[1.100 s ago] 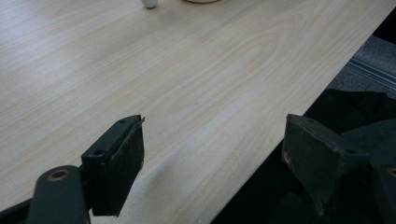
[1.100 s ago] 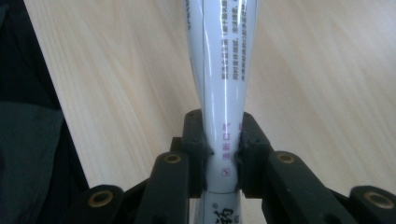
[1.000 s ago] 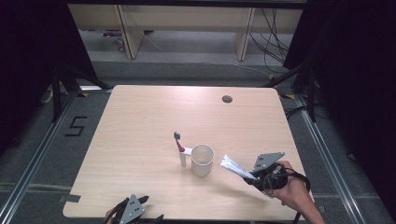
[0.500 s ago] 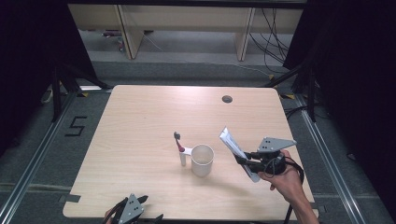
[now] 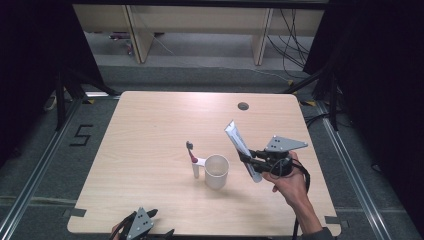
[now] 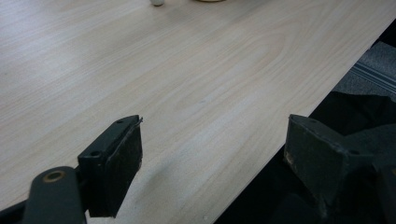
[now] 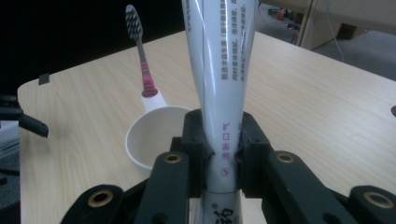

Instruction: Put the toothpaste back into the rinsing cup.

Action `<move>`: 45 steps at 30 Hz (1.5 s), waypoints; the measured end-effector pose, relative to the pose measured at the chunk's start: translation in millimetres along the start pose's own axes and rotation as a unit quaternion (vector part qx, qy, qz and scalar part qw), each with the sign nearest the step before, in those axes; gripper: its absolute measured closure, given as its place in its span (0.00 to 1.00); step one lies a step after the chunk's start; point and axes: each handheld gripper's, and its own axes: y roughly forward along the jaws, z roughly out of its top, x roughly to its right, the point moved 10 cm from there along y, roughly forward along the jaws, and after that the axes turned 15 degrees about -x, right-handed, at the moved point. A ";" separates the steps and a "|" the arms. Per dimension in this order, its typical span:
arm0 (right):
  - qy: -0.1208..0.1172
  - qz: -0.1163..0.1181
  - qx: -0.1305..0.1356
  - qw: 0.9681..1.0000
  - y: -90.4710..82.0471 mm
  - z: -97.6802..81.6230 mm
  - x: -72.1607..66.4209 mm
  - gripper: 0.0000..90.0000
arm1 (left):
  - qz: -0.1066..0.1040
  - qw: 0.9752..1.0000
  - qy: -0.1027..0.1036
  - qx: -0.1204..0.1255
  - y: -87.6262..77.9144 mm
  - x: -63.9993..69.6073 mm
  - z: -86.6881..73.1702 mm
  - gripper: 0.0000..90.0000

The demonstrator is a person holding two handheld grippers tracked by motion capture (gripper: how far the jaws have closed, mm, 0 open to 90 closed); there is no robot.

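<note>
High view: we see a pale wood desk on grey floor. Our right hand-held gripper clamps a white tube right of centre, beside a cup; our left hand-held gripper gapes, bottom edge.

The counter has a light wood-grain top with rounded corners and a round dark cable port near its far edge. It stands on grey carpet floor. A "5" marking is taped on the floor to the left. Metal floor rails run along both sides. Black curtains enclose left and right. Beyond, pale wooden furniture panels stand, with loose black cables on the floor.
</note>
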 end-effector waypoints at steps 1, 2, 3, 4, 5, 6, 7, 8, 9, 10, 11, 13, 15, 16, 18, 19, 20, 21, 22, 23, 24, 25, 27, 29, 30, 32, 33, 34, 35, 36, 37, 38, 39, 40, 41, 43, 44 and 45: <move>-0.008 -0.002 0.016 1.000 2.0 4.9 0.8 0.85 | -0.001 1.000 0.000 -0.003 -0.3 0.2 -0.4 0.21; 0.001 0.007 0.016 1.000 3.3 6.6 -1.5 0.85 | 0.002 1.000 0.003 -0.004 0.0 -0.6 -0.9 0.21; 0.000 0.011 0.021 1.000 4.5 9.4 -2.6 0.85 | 0.007 1.000 0.014 -0.014 -0.6 -2.4 -2.9 0.21; 0.002 0.001 0.021 1.000 4.4 11.5 -1.9 0.85 | 0.003 1.000 0.008 -0.009 0.0 -0.7 -1.9 0.21; -0.003 0.001 0.022 1.000 5.0 13.3 -1.4 0.85 | 0.006 1.000 0.014 -0.014 -0.4 -1.7 -2.7 0.21; 0.000 -0.001 0.026 1.000 5.8 15.9 -1.8 0.85 | 0.006 1.000 0.012 -0.010 0.1 -1.3 -1.8 0.21; 0.001 0.001 0.031 1.000 6.2 17.9 -2.3 0.85 | -0.002 1.000 -0.001 0.006 0.9 2.2 1.3 0.21; -0.002 0.004 0.042 0.999 6.9 22.2 -2.1 0.85 | -0.002 1.000 -0.001 0.002 0.3 2.1 0.7 0.21; 0.004 0.004 0.043 0.999 6.6 23.4 -2.8 0.85 | -0.003 1.000 -0.002 0.005 0.9 2.1 1.1 0.21; 0.007 0.009 0.045 0.999 6.8 26.0 -4.4 0.85 | -0.003 1.000 -0.001 0.005 0.9 1.9 1.2 0.21; 0.007 0.016 0.050 0.999 7.6 28.7 -5.9 0.85 | -0.002 1.000 -0.002 0.005 0.9 2.0 1.2 0.21; 0.001 0.003 0.056 0.998 7.9 32.6 -3.5 0.85 | 0.008 1.000 0.014 -0.008 0.5 -1.2 -1.4 0.21; 0.007 0.016 0.058 0.998 10.2 36.7 -7.7 0.85 | 0.002 1.000 0.008 -0.001 0.7 1.2 0.3 0.21; 0.002 0.016 0.065 0.998 11.5 39.8 -7.5 0.85 | 0.003 1.000 0.007 -0.001 0.4 1.3 0.4 0.21; 0.008 0.015 0.066 0.998 12.9 42.4 -9.3 0.85 | 0.002 1.000 0.005 0.001 0.4 1.6 0.6 0.21; 0.012 0.023 0.066 0.997 13.9 43.9 -12.1 0.85 | 0.003 1.000 0.006 0.000 0.4 0.9 0.4 0.21; 0.010 0.020 0.063 0.998 14.8 45.1 -12.4 0.85 | 0.003 1.000 0.006 0.000 0.3 0.8 0.4 0.21; 0.007 0.022 0.071 0.997 16.2 47.8 -13.3 0.85 | 0.004 1.000 0.006 -0.002 -0.3 0.8 0.2 0.21; 0.010 0.024 0.070 0.997 17.1 48.9 -14.2 0.85 | 0.004 1.000 0.005 -0.001 -0.3 1.1 0.3 0.21; 0.008 0.023 0.074 0.997 18.2 51.0 -13.6 0.85 | 0.004 1.000 0.006 -0.001 -0.4 1.1 0.2 0.21; 0.014 0.030 0.075 0.997 19.9 52.2 -15.5 0.85 | 0.002 1.000 0.005 0.001 -0.2 1.8 0.7 0.21; 0.012 0.024 0.076 0.997 20.6 53.5 -14.7 0.85 | 0.002 1.000 0.006 0.000 -0.1 1.8 0.7 0.21; 0.015 0.030 0.080 0.996 23.7 55.7 -16.3 0.85 | 0.002 1.000 0.009 -0.001 -0.4 2.1 0.6 0.21; 0.016 0.029 0.078 0.996 26.8 56.4 -16.5 0.85 | 0.004 1.000 0.012 -0.004 -0.5 1.7 0.1 0.21; 0.014 0.025 0.082 0.996 28.5 57.9 -16.2 0.85 | 0.004 1.000 0.013 -0.005 -0.5 1.6 -0.1 0.21; 0.026 0.038 0.078 0.996 30.7 58.4 -20.5 0.85 | 0.000 1.000 0.007 0.002 -0.4 2.8 1.2 0.21; 0.024 0.039 0.082 0.996 32.0 60.0 -20.3 0.85 | 0.000 1.000 0.006 0.003 -0.4 2.9 1.4 0.21; 0.017 0.038 0.090 0.995 33.2 62.5 -20.3 0.85 | 0.000 1.000 0.006 0.003 -0.2 2.8 1.3 0.21; 0.028 0.043 0.088 0.995 34.5 63.0 -22.9 0.85 | 0.002 1.000 0.011 -0.001 -0.2 1.8 0.5 0.21; 0.020 0.042 0.089 0.995 35.9 64.3 -23.2 0.85 | 0.003 1.000 0.011 -0.003 -0.4 1.7 0.1 0.21; 0.027 0.043 0.084 0.995 37.4 64.3 -24.3 0.85 | 0.003 1.000 0.012 -0.003 -0.5 1.9 0.2 0.21; 0.021 0.041 0.089 0.995 40.0 66.1 -24.3 0.85 | 0.005 1.000 0.015 -0.006 -0.8 1.2 -0.3 0.21; 0.027 0.045 0.085 0.995 41.7 65.8 -25.5 0.85 | 0.000 1.000 0.007 0.002 -0.3 3.2 1.2 0.21; 0.030 0.047 0.086 0.995 44.2 66.3 -26.9 0.85 | 0.004 1.000 0.013 -0.004 -0.6 1.6 0.1 0.21; 0.024 0.048 0.087 0.995 46.3 67.0 -27.1 0.85 | 0.002 1.000 0.011 0.000 -0.1 1.7 0.8 0.21; 0.030 0.049 0.086 0.995 50.1 66.7 -28.1 0.85 | -0.001 1.000 0.006 0.003 -0.5 3.0 1.4 0.21; 0.030 0.050 0.090 0.994 52.1 67.0 -28.1 0.85 | -0.001 1.000 0.006 0.003 -0.6 3.0 1.4 0.21; 0.029 0.053 0.090 0.994 53.7 66.5 -28.3 0.85 | 0.000 1.000 0.007 0.003 -0.6 3.0 1.3 0.21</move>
